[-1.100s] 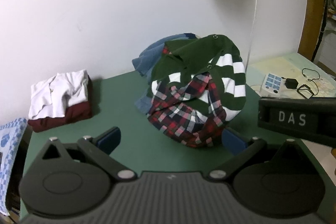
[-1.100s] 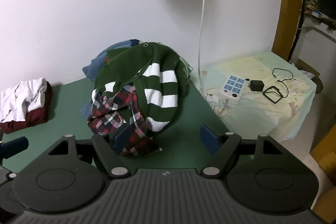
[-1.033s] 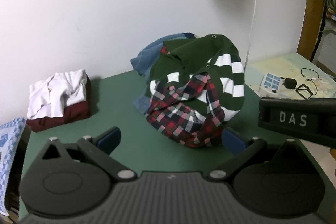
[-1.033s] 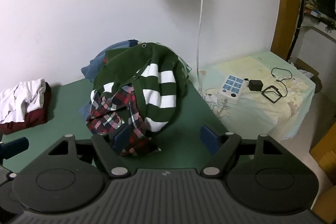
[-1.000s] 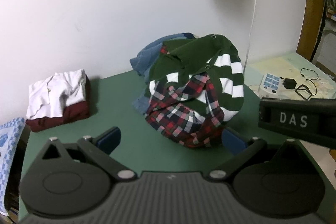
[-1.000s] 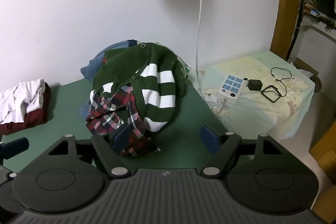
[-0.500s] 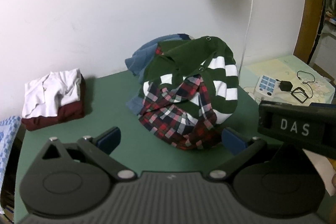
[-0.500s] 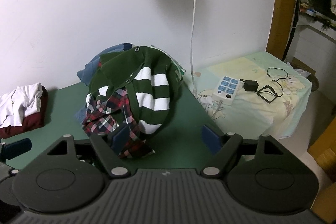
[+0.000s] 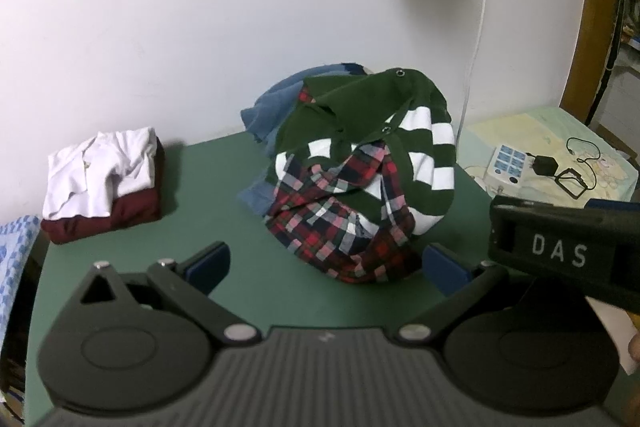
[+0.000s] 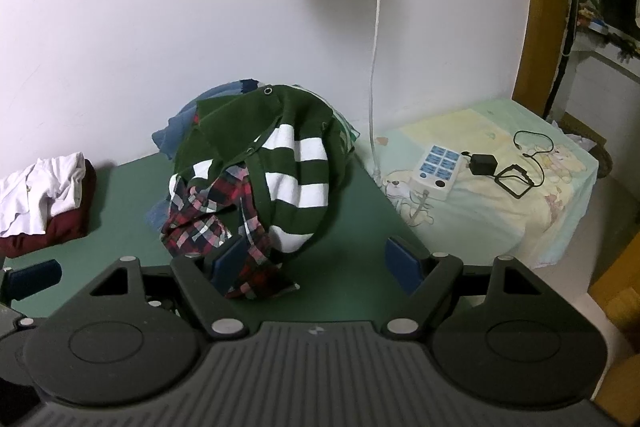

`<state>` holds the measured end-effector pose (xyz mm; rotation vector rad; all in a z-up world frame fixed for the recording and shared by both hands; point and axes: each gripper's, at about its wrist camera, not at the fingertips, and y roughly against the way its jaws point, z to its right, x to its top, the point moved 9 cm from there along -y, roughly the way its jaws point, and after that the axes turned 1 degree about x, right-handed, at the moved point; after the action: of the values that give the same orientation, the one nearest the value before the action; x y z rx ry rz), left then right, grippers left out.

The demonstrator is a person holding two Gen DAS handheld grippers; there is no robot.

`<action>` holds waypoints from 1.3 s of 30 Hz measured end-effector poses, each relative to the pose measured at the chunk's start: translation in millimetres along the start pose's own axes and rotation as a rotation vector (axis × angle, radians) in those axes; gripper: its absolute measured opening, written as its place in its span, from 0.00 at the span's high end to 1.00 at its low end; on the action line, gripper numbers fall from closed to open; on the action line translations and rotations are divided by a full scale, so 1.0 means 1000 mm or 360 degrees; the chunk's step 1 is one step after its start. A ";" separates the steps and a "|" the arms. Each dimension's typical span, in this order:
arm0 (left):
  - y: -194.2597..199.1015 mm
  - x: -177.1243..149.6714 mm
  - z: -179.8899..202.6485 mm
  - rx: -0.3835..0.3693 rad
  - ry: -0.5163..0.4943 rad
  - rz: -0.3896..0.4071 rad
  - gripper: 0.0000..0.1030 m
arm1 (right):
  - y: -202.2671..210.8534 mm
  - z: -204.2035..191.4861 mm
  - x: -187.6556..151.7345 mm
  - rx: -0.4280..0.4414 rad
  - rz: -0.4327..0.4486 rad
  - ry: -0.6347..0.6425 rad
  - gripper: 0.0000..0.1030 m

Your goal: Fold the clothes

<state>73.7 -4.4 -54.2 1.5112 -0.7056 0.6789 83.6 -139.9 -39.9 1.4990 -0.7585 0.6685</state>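
Observation:
A heap of unfolded clothes (image 9: 360, 179) (image 10: 256, 171) lies on the green table (image 9: 200, 187) against the wall: a green and white striped cardigan on top, a red plaid shirt under it, blue garments behind. My left gripper (image 9: 326, 263) hovers before the heap, open, nothing between its blue pads. My right gripper (image 10: 316, 261) is open too, just right of the heap's front edge, holding nothing. A folded white shirt on a folded maroon garment (image 9: 102, 179) (image 10: 44, 203) sits at the table's left.
Right of the table stands a lower surface under a pale printed cloth (image 10: 500, 195), with a white power strip (image 10: 436, 167) and a black adapter with its cable (image 10: 508, 171). A white cord (image 10: 376, 27) hangs down the wall. A blue checked cloth (image 9: 12, 267) lies at far left.
The heap and stack sit slightly further left and lower in both views than a second ago. Neither gripper has taken hold of anything; both stay open.

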 end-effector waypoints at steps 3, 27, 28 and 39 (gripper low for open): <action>-0.001 -0.001 -0.002 -0.0002 0.0005 -0.0008 0.00 | 0.000 -0.001 0.001 0.0000 0.0000 0.0005 0.23; -0.021 -0.011 -0.009 -0.0002 0.0009 -0.0078 0.00 | -0.017 -0.004 -0.011 -0.0004 -0.0053 0.0017 0.22; -0.024 -0.012 -0.010 -0.0001 0.0013 -0.0089 0.00 | -0.019 -0.005 -0.012 -0.0004 -0.0059 0.0019 0.22; -0.074 -0.025 -0.012 -0.0081 -0.0061 -0.0182 0.00 | -0.065 -0.006 -0.021 0.0036 -0.0127 0.0058 0.23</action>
<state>115.1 11.4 -119.9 1.5086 -0.6551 0.5434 122.3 -131.7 -95.8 1.5259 -0.6620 0.6445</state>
